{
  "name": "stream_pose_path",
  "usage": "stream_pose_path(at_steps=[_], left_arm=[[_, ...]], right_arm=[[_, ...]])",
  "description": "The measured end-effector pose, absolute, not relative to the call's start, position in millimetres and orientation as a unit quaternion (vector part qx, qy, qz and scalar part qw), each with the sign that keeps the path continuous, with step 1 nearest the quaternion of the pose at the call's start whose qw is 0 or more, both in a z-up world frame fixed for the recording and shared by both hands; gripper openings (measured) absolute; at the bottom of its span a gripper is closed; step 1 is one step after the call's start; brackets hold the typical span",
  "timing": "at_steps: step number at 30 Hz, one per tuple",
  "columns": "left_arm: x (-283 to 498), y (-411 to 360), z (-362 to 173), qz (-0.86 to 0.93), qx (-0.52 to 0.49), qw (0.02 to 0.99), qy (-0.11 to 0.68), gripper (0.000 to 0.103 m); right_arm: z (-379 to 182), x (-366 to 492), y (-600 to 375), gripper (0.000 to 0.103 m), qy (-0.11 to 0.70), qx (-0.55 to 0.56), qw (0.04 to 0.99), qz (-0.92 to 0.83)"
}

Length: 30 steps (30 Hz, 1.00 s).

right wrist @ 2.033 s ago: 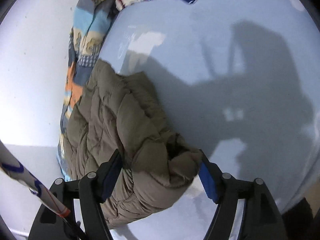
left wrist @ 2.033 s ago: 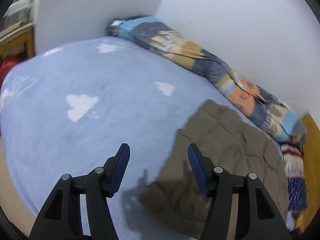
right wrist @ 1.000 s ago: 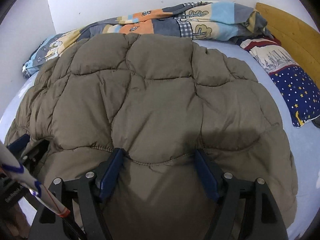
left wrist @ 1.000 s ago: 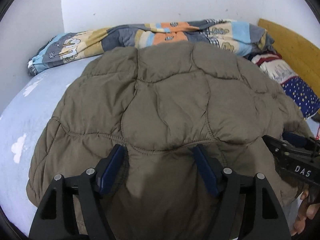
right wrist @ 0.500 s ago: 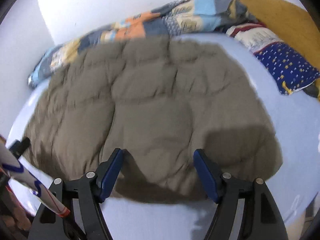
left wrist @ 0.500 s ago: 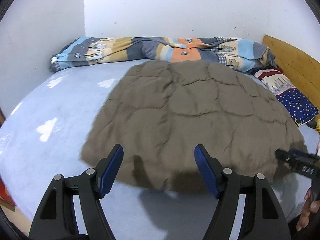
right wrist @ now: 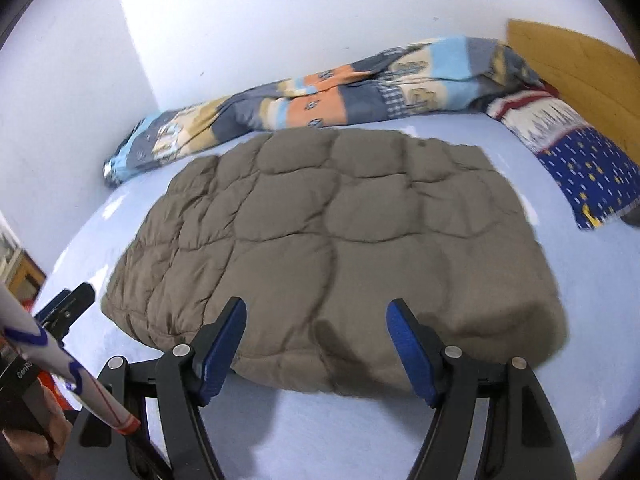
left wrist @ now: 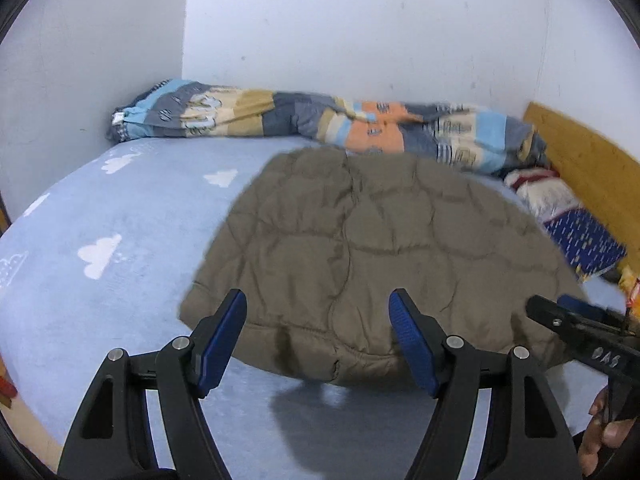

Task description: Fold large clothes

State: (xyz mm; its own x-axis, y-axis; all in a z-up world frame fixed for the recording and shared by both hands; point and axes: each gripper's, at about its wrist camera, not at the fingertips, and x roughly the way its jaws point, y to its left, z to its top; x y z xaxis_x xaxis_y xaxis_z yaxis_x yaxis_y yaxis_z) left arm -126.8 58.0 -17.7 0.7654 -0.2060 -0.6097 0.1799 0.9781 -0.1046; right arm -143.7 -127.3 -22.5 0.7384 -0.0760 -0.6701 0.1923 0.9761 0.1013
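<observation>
Now one quilted jacket (right wrist: 332,248) lies flat — two grippers, left gripper (left wrist: 318,338) and right gripper (right wrist: 316,344), spread wide, empty.

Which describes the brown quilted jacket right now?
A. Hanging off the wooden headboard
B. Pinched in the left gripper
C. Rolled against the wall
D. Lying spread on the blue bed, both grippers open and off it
D: the brown quilted jacket lies spread on the blue bed, with the left gripper and right gripper open and empty.

Jacket (right wrist: 332,256) flat on bed (right wrist: 580,320), blanket (right wrist: 320,100) behind, pillow (right wrist: 580,168) right.
</observation>
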Motion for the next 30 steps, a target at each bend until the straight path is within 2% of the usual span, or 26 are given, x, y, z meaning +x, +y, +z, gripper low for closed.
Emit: stream_pose_path(at_steps=[4, 6, 10, 14, 17, 19, 20, 22, 23, 24, 30], left_arm=[[-111, 42, -51, -0.097, 0.014, 0.931, 0.35, 0.073], [-101, 37, -66, -0.095, 0.013, 0.921, 0.376, 0.073], [-98, 26, -73, -0.081, 0.045, 0.924, 0.37, 0.074], [-103, 27, -61, -0.077, 0.038, 0.934, 0.346, 0.074], [-100, 26, -35, -0.085, 0.025, 0.944, 0.316, 0.074], [-88, 20, -16, -0.094, 0.023, 0.947, 0.307, 0.074], [-83, 17, -10, -0.096, 0.023, 0.947, 0.304, 0.074], [-57, 5, 4, -0.106, 0.027, 0.945, 0.308, 0.074], [-47, 1, 6, -0.108, 0.029, 0.943, 0.313, 0.074], [-29, -9, 9, -0.111, 0.036, 0.938, 0.326, 0.074], [65, -62, -7, -0.131, 0.04, 0.901, 0.411, 0.074]], right_arm=[[-64, -116, -110, 0.077, 0.387, 0.029, 0.918, -0.084], [-83, -111, -106, 0.08, 0.394, 0.01, 0.915, -0.088], [-104, -103, -102, 0.086, 0.4, -0.022, 0.913, -0.083], [-102, -104, -101, 0.091, 0.393, -0.025, 0.916, -0.078], [-74, -119, -110, 0.085, 0.341, 0.024, 0.937, -0.067], [-52, -124, -119, 0.085, 0.307, 0.042, 0.948, -0.077], [-40, -124, -126, 0.083, 0.291, 0.048, 0.952, -0.084], [-23, -111, -137, 0.064, 0.289, 0.06, 0.952, -0.074], [-17, -102, -143, 0.047, 0.296, 0.061, 0.95, -0.076], [-9, -88, -152, 0.041, 0.301, 0.07, 0.948, -0.077], [15, 7, -187, 0.042, 0.347, 0.082, 0.931, -0.081]])
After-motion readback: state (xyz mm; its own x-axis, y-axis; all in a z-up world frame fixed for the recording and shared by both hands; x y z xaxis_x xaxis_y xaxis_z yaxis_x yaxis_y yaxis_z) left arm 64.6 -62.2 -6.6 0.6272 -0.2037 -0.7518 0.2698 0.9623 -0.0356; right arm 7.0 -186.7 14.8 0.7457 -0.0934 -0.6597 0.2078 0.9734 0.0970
